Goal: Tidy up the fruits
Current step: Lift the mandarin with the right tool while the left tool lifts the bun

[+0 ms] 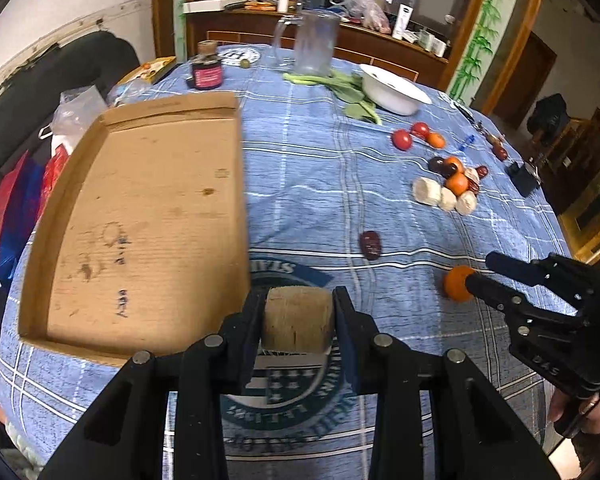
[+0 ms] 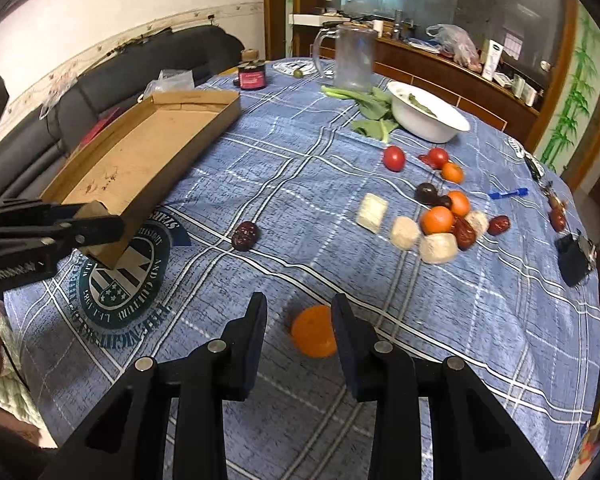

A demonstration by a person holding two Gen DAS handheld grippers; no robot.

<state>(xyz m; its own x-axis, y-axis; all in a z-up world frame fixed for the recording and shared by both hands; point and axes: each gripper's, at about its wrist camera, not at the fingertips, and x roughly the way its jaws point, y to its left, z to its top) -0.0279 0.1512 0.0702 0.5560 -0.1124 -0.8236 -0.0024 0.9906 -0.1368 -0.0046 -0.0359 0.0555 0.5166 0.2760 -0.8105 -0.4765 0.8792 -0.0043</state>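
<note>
Two grippers work my blue-checked surface: left gripper (image 1: 296,316) jaws clamp the tilted cardboard tray's (image 1: 140,208) near corner; right gripper (image 2: 300,328) jaws apart around a round orange (image 2: 314,332), open cloth between.

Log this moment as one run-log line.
left gripper: shut on cardboard tray corner, tilted | right gripper: open around orange on tablecloth | tray: empty

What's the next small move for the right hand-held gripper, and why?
Probably shut the right hand-held gripper on the orange: its fingers are open, the fruit lies on the tablecloth between them, against the right pad. The left hand-held gripper already holds the cardboard tray lifted, empty.
</note>
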